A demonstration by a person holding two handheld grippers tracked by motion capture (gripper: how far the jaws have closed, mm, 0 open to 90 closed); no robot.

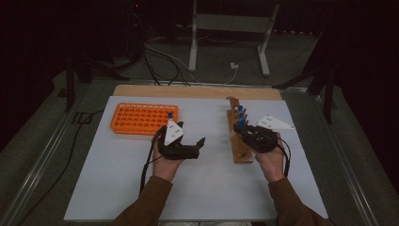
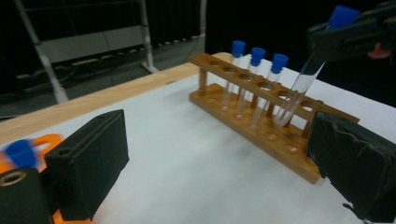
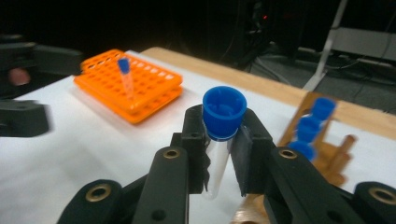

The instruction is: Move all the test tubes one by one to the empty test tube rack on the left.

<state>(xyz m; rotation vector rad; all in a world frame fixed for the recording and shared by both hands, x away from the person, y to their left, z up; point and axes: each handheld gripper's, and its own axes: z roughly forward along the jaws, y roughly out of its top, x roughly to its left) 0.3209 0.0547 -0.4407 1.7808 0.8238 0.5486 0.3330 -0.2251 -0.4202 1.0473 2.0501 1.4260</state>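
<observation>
Looking down from the high view, the right gripper (image 1: 245, 133) sits over the near half of the wooden rack (image 1: 239, 149), well apart from the left gripper (image 1: 192, 147), which hangs with jaws spread above bare white sheet (image 1: 141, 188) just in front of the orange rack (image 1: 143, 118). From the left gripper view, its two black pads (image 2: 88, 163) stand wide with nothing between them, and beyond them the right gripper (image 2: 355, 35) carries a blue-capped test tube (image 2: 301, 86) slanted, its rounded bottom dipping at an empty hole of the wooden rack beside three standing capped tubes (image 2: 254, 70). From the right gripper view, the pads (image 3: 194, 140) pinch the tube just under its blue cap (image 3: 224, 111), glass hanging down between them, while one capped tube (image 3: 125, 74) stands in the orange rack farther off.
</observation>
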